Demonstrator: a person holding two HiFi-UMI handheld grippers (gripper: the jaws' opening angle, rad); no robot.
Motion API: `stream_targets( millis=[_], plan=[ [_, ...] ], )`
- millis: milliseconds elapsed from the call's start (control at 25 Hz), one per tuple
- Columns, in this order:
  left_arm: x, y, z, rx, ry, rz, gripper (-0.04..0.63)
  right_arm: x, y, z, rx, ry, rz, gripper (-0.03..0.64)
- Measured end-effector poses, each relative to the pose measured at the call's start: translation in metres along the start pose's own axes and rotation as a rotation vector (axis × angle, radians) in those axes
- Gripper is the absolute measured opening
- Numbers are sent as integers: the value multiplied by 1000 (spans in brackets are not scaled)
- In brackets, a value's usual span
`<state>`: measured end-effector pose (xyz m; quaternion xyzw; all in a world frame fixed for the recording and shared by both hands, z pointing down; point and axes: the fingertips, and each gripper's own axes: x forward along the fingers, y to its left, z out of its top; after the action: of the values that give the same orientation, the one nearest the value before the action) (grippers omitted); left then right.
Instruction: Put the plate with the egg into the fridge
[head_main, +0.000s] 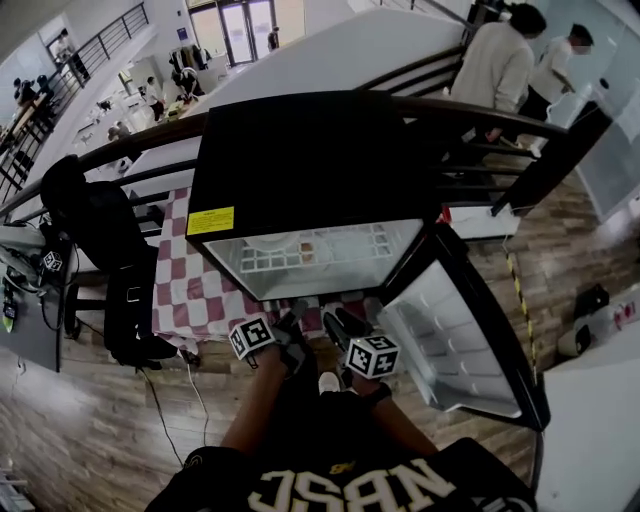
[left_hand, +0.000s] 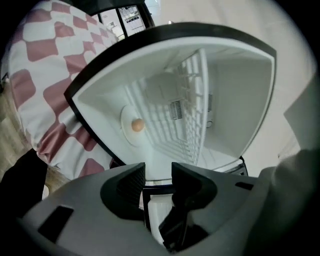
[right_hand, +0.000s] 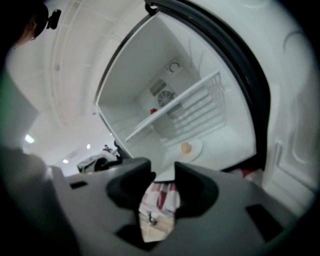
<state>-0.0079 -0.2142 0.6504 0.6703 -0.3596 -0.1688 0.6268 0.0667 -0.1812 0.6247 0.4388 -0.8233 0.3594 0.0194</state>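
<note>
A black mini fridge (head_main: 300, 160) stands on a table with its door (head_main: 455, 335) swung open to the right. Inside, low on the white floor under the wire shelf (left_hand: 192, 107), a white plate (left_hand: 126, 131) carries a brown egg (left_hand: 137, 125). The right gripper view also shows the plate (right_hand: 196, 149) and the egg (right_hand: 186, 148). My left gripper (left_hand: 158, 172) hangs just outside the opening, open, with nothing between its jaws. Beside it, my right gripper (right_hand: 164, 170) is also open and empty. In the head view both the left gripper (head_main: 298, 318) and the right gripper (head_main: 338, 324) sit in front of the fridge's lower edge.
A red-and-white checked cloth (head_main: 190, 290) covers the table under the fridge. A black chair with a bag (head_main: 110, 250) stands to the left. A dark railing (head_main: 470, 110) runs behind the fridge, with people (head_main: 500, 60) beyond it. The open door blocks the right side.
</note>
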Motion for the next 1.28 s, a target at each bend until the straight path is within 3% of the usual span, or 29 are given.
stream_targets(
  millis=[200,360,480,640,760,880,1080,1280],
  plan=[
    [-55,-53,15,264,-37,-34,166,-7,50,30,-172,-49,68,141],
    [-85,-91,43,512,-93,-33,120,-10,88,74,-333,-171,43,72],
    [-104,-126,66,734,-159,-18,55,-13,117,107,-366,-238,38,41],
    [-130,-177,83,1025,-251,-18,39,-20,155,132,-455,-282,10,29],
    [-137,-194,90,1180,-241,29,35,-23,182,146,-561,-329,-14,29],
    [-141,-201,97,1239,-237,66,35,-25,198,158,-566,-363,-30,29],
    [-159,-219,106,1182,-319,16,35,-29,203,159,-472,-390,-39,28],
    [-170,-239,102,1247,-366,-19,35,-31,211,153,-489,-392,-55,29]
  ],
)
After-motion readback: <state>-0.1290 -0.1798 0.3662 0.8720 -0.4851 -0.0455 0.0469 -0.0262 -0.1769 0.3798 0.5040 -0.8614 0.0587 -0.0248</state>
